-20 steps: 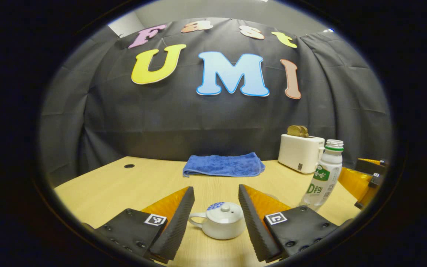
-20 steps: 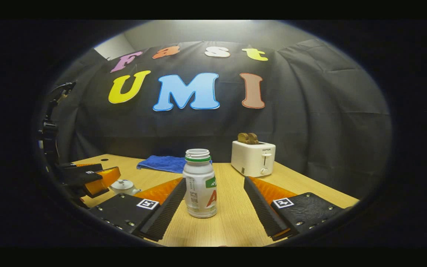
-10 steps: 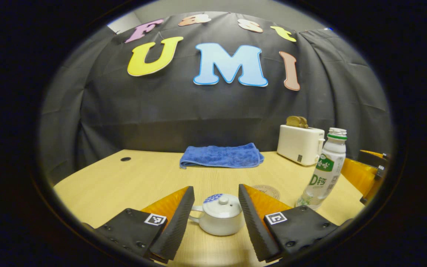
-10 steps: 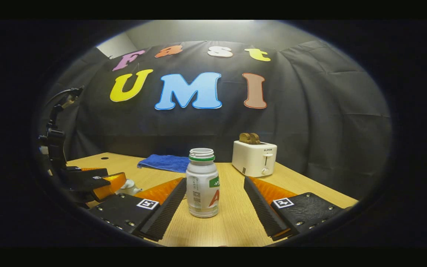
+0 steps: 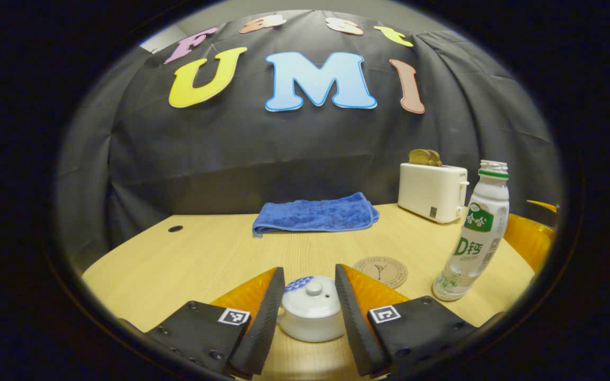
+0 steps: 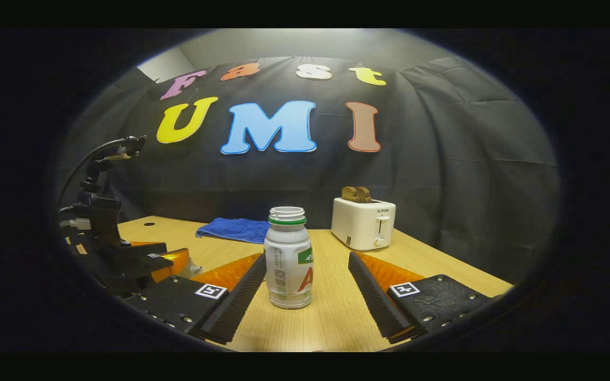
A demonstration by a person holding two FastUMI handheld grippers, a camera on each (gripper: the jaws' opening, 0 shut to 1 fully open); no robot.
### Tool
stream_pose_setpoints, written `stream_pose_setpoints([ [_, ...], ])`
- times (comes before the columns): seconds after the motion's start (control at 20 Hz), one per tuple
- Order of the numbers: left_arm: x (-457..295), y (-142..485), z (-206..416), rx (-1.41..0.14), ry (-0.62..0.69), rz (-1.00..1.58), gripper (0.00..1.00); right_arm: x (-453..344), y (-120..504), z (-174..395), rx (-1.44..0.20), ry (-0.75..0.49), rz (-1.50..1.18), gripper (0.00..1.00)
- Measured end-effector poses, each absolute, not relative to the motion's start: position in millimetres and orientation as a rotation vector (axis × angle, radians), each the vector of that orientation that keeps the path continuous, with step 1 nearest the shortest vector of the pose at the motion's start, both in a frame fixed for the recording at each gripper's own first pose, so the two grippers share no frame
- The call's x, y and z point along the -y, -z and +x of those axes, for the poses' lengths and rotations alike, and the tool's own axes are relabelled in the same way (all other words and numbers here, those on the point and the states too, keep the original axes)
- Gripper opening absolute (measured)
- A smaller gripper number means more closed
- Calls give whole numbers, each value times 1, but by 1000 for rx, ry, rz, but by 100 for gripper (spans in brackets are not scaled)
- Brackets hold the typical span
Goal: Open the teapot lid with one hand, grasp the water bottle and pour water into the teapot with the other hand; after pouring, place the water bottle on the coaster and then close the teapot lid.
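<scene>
1. The left gripper [image 5: 309, 288] is held open, its fingers flanking the teapot [image 5: 311, 316]; contact cannot be told.
2. The lid [image 5: 311, 290] is seated on the teapot.
3. The coaster [image 5: 380, 271] is seen ahead, to the right.
4. The right gripper [image 6: 305, 283] is spread open around the uncapped water bottle [image 6: 287, 257], apart from it.
5. A towel [image 5: 314, 214] and toaster [image 6: 363, 223] are placed farther back on the table [image 5: 204, 259].
</scene>
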State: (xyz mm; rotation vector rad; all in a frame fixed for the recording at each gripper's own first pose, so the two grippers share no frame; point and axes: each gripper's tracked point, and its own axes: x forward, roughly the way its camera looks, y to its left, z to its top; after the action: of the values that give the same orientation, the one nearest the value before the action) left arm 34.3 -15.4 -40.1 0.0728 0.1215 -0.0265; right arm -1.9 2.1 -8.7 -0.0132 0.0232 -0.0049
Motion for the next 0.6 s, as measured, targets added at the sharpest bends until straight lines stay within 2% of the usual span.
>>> stream_pose_setpoints([
  [0.25, 16, 36, 36, -109, 22, 90, 60, 2, 11, -3, -29, 13, -6, 96],
  [0.35, 19, 38, 38, -113, 30, 85, 31, 1, 12, -3, -34, 11, -1, 96],
  [0.55, 19, 36, 38, -116, 37, 94, 24, 2, 14, -4, -37, 14, 4, 96],
  [0.6, 20, 36, 39, -117, 42, 92, 17, 2, 14, -4, -38, 14, 5, 96],
])
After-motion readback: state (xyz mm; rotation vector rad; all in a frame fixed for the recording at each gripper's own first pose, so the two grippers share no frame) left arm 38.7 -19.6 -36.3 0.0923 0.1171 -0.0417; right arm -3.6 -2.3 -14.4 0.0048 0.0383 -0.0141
